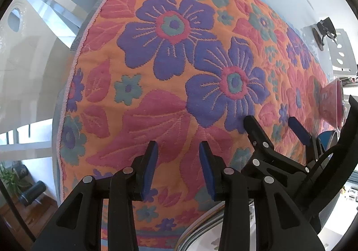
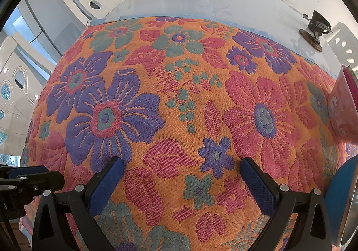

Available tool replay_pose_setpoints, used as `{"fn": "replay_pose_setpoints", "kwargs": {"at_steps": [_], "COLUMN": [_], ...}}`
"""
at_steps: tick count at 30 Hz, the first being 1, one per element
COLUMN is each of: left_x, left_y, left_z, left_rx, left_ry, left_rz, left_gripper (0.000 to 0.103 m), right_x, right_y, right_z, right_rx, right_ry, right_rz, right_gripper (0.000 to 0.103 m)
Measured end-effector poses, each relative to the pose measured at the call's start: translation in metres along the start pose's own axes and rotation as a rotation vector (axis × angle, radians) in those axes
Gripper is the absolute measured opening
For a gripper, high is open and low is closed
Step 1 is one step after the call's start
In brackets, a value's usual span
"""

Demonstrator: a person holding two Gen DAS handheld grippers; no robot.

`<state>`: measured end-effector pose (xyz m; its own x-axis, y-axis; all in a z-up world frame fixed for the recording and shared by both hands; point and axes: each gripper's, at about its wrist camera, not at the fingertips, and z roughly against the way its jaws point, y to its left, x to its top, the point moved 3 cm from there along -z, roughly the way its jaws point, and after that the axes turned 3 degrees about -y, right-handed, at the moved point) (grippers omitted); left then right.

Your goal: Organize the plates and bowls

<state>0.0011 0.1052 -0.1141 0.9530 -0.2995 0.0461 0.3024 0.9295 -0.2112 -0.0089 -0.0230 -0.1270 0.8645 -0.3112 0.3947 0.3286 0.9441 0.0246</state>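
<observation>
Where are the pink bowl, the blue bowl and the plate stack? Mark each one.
pink bowl (image 2: 342, 112), right wrist view, on its patterned outer wall.
blue bowl (image 2: 337, 204), right wrist view, on its blue outer side.
plate stack (image 1: 201, 230), left wrist view, on the striped rim edges.

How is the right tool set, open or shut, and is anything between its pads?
Open. The right tool has its blue pads wide apart, with only the floral cloth showing between them.
</observation>
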Motion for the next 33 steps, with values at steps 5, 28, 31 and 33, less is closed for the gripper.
{"fn": "replay_pose_setpoints", "kwargs": {"at_steps": [5, 28, 31, 33], "left_x": [0.003, 0.000, -0.007, -0.010], "left_y": [-0.003, 0.045, 0.044, 0.048], "left_z": [-0.002, 0.002, 0.009, 0.012], "left_rx": [-0.002, -0.036, -0.026, -0.017], "left_ry": [0.001, -0.012, -0.015, -0.019], "left_rz": [0.002, 0.054, 0.034, 0.030], "left_gripper": [0.035, 0.037, 0.037, 0.037], "right_x": [0.000, 0.000, 0.000, 0.000], "right_y": [0.000, 0.000, -0.001, 0.000], "right_z": [0.000, 0.000, 0.000, 0.001], "right_rx": [0.000, 0.002, 0.012, 0.006], "right_ry": [0.000, -0.003, -0.007, -0.009], "right_rz": [0.000, 0.001, 0.013, 0.010], "right_gripper": [0.103, 0.103, 0.103, 0.103]}}
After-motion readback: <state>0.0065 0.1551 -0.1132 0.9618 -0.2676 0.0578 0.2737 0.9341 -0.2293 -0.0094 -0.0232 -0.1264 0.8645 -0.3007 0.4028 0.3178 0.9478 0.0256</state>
